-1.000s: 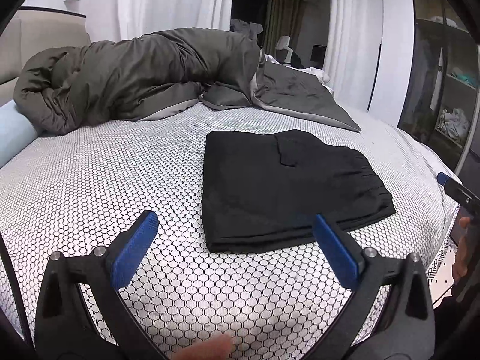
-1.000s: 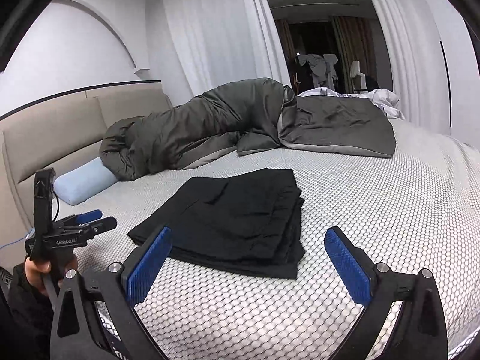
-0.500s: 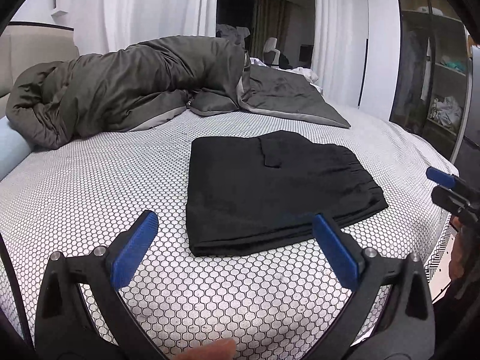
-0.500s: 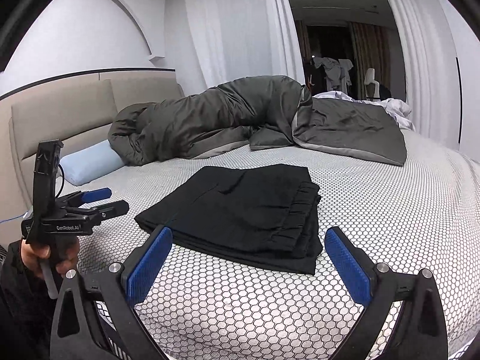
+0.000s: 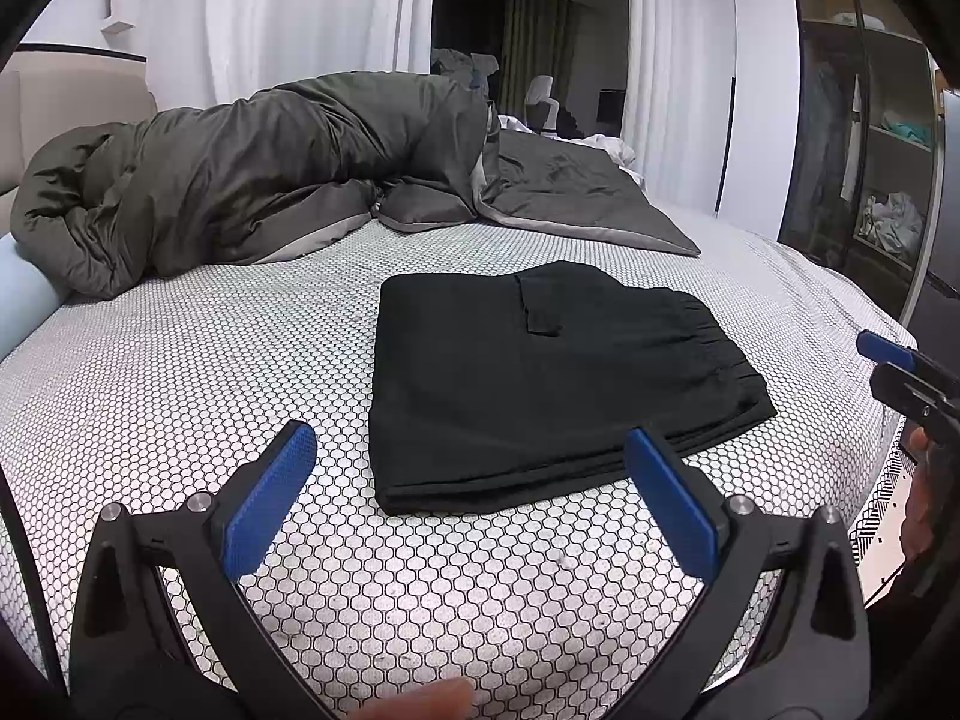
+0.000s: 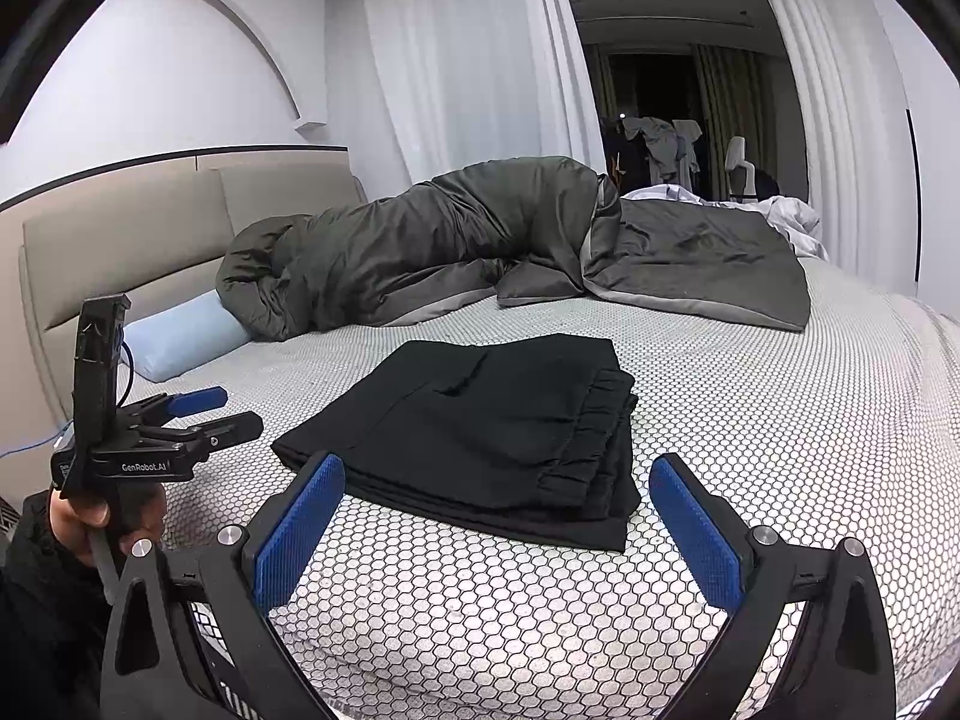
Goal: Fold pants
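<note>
Pants folded into a compact black rectangle, lying flat near the middle of the bed, waistband layers stacked at the right-hand edge. Well apart from the duvet heaped toward the headboard and from the pillow beside it.

Left hand-held gripper spread wide, blue pads empty, hanging over bare sheet just short of the near fold. Right hand-held gripper equally wide apart, nothing between the fingers, poised in front of the waistband corner.

Compared with a second ago: pants unchanged in shape and place, no new crease, no corner lifted. Only the viewpoints drifted slightly (left view a little lower and squarer to the bundle, right view a bit nearer to the waistband). Both tools kept clear of the cloth throughout, neither closing.

Likely meaning: folding itself finished, or nearly so, with hands backing off to check the result. At most a light squaring of the stacked edges left, judging by the slightly stepped layers on the waistband side.
</note>
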Action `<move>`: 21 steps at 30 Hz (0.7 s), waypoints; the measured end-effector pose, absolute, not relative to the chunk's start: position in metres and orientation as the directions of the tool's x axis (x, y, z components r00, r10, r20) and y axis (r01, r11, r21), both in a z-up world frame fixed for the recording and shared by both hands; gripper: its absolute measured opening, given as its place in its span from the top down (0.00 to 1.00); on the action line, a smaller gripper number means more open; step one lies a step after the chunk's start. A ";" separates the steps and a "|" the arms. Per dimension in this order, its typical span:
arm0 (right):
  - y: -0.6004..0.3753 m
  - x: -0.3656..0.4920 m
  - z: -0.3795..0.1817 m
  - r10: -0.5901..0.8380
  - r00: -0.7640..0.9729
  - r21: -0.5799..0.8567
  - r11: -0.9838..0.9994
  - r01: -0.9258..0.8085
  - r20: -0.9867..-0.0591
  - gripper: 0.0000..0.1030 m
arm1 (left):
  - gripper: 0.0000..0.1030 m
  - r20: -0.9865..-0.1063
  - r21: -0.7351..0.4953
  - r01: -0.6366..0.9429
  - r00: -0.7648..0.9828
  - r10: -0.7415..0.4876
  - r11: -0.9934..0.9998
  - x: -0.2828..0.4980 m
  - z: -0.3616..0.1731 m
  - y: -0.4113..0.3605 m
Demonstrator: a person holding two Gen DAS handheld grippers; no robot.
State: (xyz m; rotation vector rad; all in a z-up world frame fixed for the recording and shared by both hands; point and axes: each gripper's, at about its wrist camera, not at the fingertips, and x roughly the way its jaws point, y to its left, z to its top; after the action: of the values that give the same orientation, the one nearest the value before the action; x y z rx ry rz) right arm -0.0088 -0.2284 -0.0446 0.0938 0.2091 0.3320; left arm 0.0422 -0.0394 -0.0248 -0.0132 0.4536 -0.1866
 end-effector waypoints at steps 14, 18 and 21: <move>-0.227 -0.007 -0.044 0.332 0.922 0.122 0.942 -0.313 -0.197 0.00 | 0.01 -0.436 -0.054 0.183 0.880 -0.188 0.982 0.044 -0.025 -0.034; -0.227 -0.007 -0.045 0.333 0.922 0.125 0.941 -0.313 -0.198 0.00 | 0.01 -0.432 -0.049 0.190 0.881 -0.192 0.981 0.043 -0.025 -0.032; -0.228 -0.007 -0.045 0.334 0.921 0.124 0.941 -0.315 -0.199 0.00 | 0.01 -0.432 -0.049 0.191 0.881 -0.193 0.980 0.043 -0.026 -0.032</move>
State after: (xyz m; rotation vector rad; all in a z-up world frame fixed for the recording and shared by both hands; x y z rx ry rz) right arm -0.0067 -0.2276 -0.0449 0.0905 0.2202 0.3338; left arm 0.0426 -0.0322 -0.0257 -0.0047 0.4507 -0.1995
